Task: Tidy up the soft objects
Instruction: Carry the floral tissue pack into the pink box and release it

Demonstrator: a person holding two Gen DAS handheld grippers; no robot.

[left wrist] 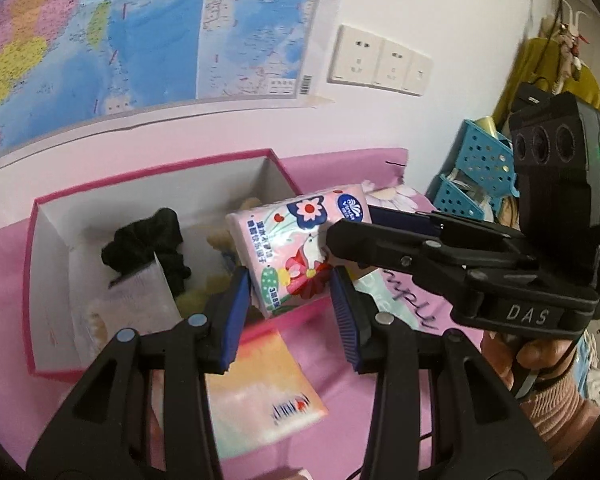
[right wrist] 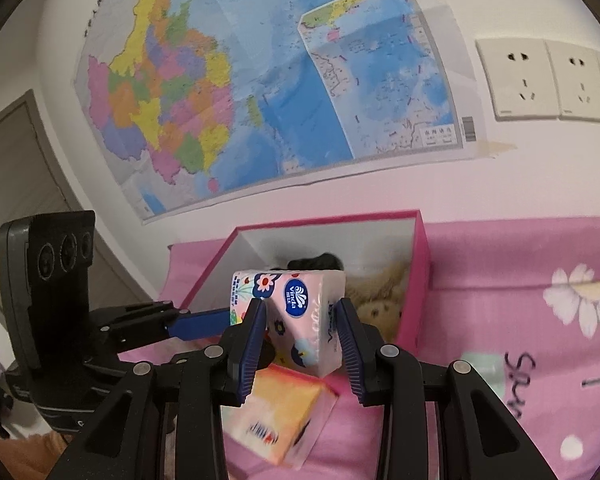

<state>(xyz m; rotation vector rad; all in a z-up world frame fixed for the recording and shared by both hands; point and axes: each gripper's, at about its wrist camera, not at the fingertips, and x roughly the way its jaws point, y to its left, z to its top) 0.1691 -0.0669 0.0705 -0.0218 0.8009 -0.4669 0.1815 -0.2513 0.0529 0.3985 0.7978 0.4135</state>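
Both hand-held grippers [left wrist: 290, 304] [right wrist: 300, 340] clamp the floral tissue pack [left wrist: 296, 248] above the pink box [left wrist: 44, 216]

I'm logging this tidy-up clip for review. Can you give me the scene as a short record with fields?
held item: floral tissue pack, gripped from two sides
left tongs: shut on the pack
right tongs: shut on the pack
pack position: raised above the near edge of the pink box
inside box: black fabric, something tan and fuzzy
in front of box: orange tissue pack on the pink cloth
wall: map, sockets
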